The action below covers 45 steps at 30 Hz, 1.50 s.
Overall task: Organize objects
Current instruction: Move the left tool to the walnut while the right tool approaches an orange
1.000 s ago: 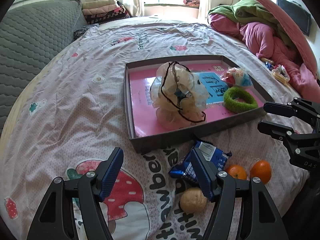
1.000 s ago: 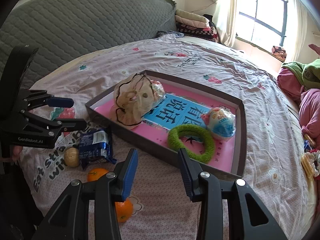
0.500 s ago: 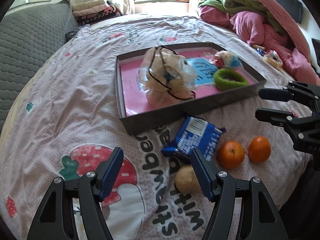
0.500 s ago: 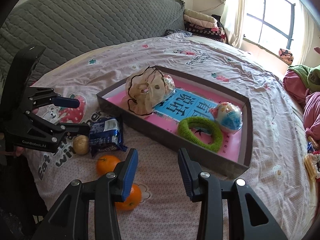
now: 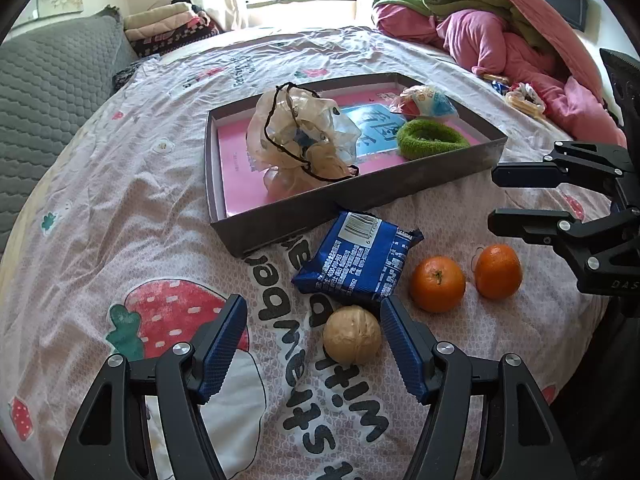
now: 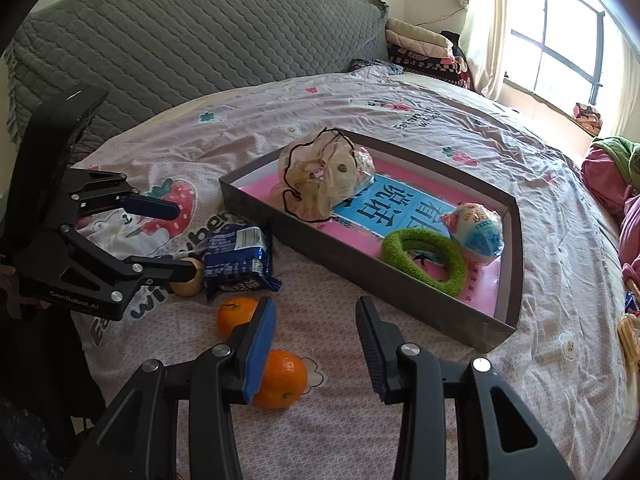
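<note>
Tan and hard-shelled, the walnut (image 5: 351, 335) lies on the bed sheet (image 5: 120, 208) between the spread fingers of the left gripper (image 5: 313, 346), just short of the blue snack packet (image 5: 358, 258). It looks light, rigid and round, likely to roll; pinching across its widest middle seems safest. The right gripper (image 6: 315, 338) hangs half-spread, empty, beside two tangerines (image 6: 280, 378).
</note>
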Each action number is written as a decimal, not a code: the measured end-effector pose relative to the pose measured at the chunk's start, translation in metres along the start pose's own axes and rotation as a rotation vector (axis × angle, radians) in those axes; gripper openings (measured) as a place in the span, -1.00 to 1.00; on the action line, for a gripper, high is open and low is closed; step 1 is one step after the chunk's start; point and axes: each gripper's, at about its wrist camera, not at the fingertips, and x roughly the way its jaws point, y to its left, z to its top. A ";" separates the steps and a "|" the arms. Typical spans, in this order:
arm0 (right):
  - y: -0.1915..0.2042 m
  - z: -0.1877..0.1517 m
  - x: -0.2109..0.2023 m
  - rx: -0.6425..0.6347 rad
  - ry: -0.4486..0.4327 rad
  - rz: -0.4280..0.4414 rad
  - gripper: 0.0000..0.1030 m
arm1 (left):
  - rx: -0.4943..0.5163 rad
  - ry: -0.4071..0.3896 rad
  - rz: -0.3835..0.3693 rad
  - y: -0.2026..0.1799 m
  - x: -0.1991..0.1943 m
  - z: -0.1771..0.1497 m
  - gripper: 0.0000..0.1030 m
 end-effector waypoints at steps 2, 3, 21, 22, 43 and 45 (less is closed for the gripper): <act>0.001 0.000 0.000 -0.005 0.001 0.004 -0.19 | 0.001 0.005 -0.003 0.000 0.001 0.000 0.38; 0.002 0.000 0.000 -0.008 0.004 0.007 -0.19 | -0.001 0.006 -0.007 0.000 0.001 -0.001 0.38; 0.011 -0.010 0.000 -0.051 0.039 0.046 -0.19 | 0.020 0.036 -0.029 -0.008 0.005 -0.007 0.38; 0.012 -0.011 0.000 -0.052 0.038 0.049 -0.19 | 0.020 0.037 -0.029 -0.008 0.006 -0.006 0.38; 0.024 -0.020 0.014 -0.109 0.120 0.064 -0.19 | -0.002 0.087 -0.049 -0.009 0.020 -0.005 0.38; 0.025 -0.021 0.016 -0.120 0.124 0.050 -0.19 | -0.004 0.093 -0.046 -0.009 0.022 -0.006 0.38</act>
